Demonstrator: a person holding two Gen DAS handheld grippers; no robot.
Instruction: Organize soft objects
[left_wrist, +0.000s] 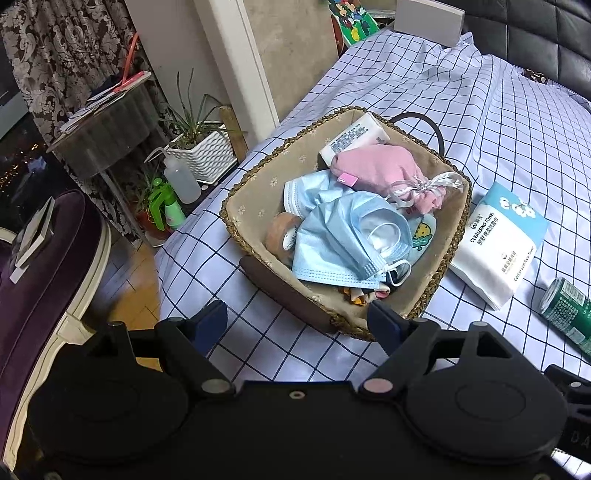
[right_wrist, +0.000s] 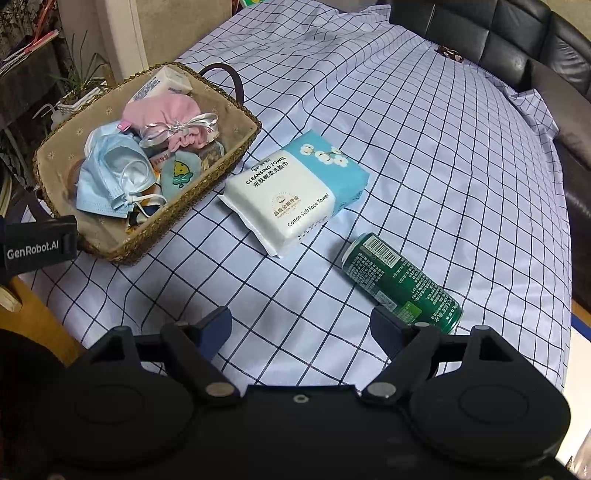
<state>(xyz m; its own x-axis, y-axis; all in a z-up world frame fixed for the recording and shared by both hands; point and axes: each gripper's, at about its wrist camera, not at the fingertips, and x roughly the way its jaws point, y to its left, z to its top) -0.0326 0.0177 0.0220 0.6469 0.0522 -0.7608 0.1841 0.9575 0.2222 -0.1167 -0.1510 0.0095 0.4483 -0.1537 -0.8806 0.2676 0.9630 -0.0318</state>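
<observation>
**Two open grippers above a checked cloth, most soft items in the basket**

Two black grippers hang over a white tablecloth (right_wrist: 424, 122) with a dark grid, both with jaws standing apart and nothing between them. The left gripper (left_wrist: 297, 321) sits just before a woven straw basket (left_wrist: 255, 173) with a beige lining. The basket holds light blue face masks (left_wrist: 343, 236), a pink drawstring pouch (left_wrist: 384, 173) tied with a silver ribbon, a white tissue packet (left_wrist: 352, 138) and a brown roll of tape (left_wrist: 282, 230). The right gripper (right_wrist: 301, 325) is over bare cloth. A white and blue pack of cotton face towels (right_wrist: 295, 192) lies on the cloth just beside the basket. A green drink can (right_wrist: 402, 282) lies on its side near the right jaw.
</observation>
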